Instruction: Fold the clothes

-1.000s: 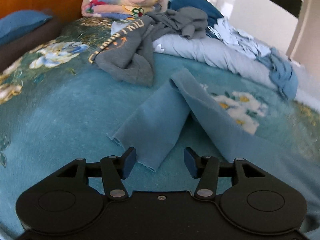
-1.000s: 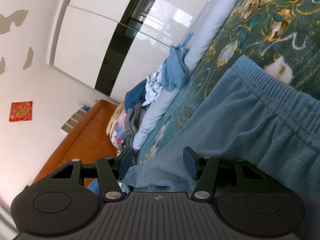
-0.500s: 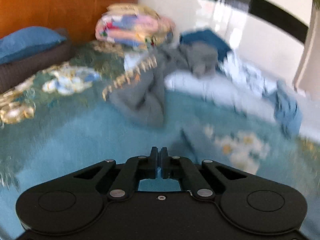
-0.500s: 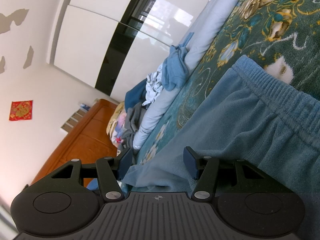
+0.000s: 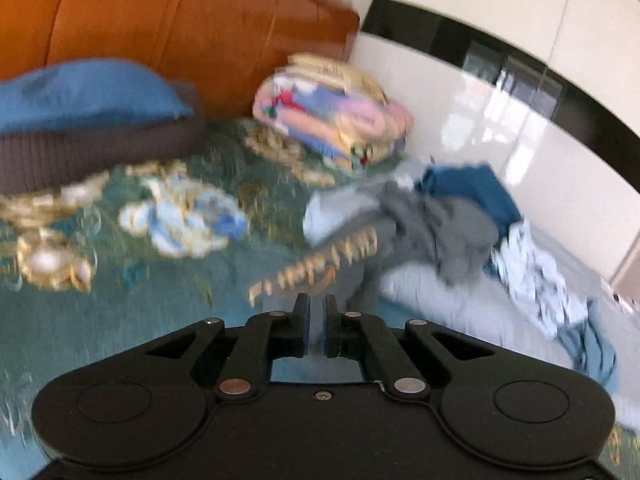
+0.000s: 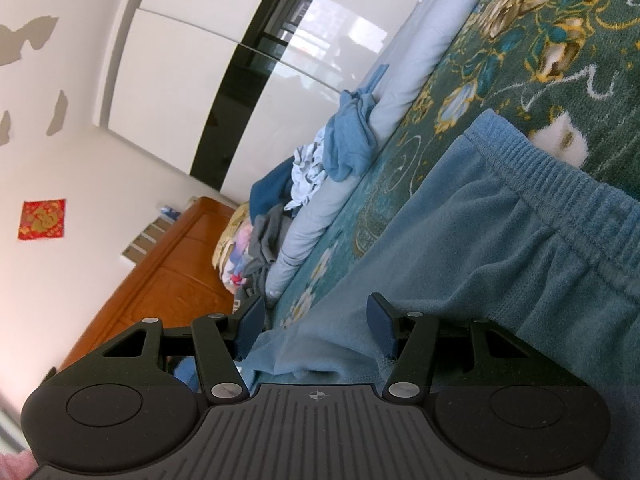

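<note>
The blue trousers [image 6: 480, 260] lie spread on the green floral bedspread [image 6: 520, 40], with the ribbed waistband [image 6: 560, 184] at the right. My right gripper [image 6: 316, 312] is rolled on its side and stands open, with bunched trouser cloth lying between its fingers. My left gripper [image 5: 317, 304] is shut, lifted above the bed. A strip of blue trouser cloth [image 5: 316, 368] shows just under its pads, pinched between them. The rest of that leg is hidden below the gripper. The left wrist view is blurred.
A grey sweatshirt [image 5: 440, 232] with yellow lettering lies ahead of the left gripper, draped over a pale blue rolled duvet [image 5: 460, 304] with more clothes [image 5: 540, 280]. A folded colourful quilt [image 5: 332, 120], a blue pillow [image 5: 80, 96] and the wooden headboard [image 5: 180, 20] stand beyond. White wardrobe doors [image 6: 180, 80] line the far side.
The left gripper closed on the hem of the trouser leg, then rose and swung toward the headboard, rolling as it went. The right gripper has not moved.
</note>
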`<state>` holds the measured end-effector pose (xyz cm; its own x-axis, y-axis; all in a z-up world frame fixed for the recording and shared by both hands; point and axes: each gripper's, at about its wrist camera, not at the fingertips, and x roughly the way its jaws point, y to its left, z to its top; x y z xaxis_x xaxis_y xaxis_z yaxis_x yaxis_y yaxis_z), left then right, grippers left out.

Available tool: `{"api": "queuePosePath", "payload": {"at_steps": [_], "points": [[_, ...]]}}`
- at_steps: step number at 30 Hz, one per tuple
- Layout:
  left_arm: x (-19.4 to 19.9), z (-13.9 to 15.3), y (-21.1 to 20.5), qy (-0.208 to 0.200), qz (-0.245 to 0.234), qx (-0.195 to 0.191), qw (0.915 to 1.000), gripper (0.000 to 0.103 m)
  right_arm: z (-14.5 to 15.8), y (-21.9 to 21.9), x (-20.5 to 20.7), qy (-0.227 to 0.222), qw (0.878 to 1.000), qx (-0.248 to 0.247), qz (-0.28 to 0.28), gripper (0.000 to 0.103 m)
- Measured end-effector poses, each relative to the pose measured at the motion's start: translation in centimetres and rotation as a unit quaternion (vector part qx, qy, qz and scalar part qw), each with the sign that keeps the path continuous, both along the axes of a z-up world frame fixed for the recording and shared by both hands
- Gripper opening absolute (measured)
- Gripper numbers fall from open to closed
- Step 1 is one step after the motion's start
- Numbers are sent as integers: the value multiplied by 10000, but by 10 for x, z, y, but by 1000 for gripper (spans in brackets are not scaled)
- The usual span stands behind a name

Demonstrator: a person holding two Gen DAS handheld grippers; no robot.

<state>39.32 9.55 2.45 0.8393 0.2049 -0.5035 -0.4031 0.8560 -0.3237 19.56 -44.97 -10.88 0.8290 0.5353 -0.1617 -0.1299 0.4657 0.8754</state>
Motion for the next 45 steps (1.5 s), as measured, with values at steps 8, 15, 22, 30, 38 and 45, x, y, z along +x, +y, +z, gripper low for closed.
{"api": "queuePosePath", "payload": {"at_steps": [8,15,22,30,38,45], "points": [[-30,-63,13,670,103,-1699,9831,2,0,0,1,-10,10000,-17,2,54],[-38,-71,-11,-39,-440,-2856,9573,20,1,1,1,-12,10000,-29,8,54],[-27,-73,-36,41,-495,-2807,9585,22,0,1,1,-14,10000,-28,6,54],[-12,-62,-52,-187,-810,-2727,9585,23,1,2,1,-8,10000,-26,12,54],[1,-49,-72,27,-828,-2363,9681,0,-1,3,1,-12,10000,-14,13,54],[26,-40,-81,-645,-847,-3318,9373,13,-2,2,3,-16,10000,2,16,54]]}}
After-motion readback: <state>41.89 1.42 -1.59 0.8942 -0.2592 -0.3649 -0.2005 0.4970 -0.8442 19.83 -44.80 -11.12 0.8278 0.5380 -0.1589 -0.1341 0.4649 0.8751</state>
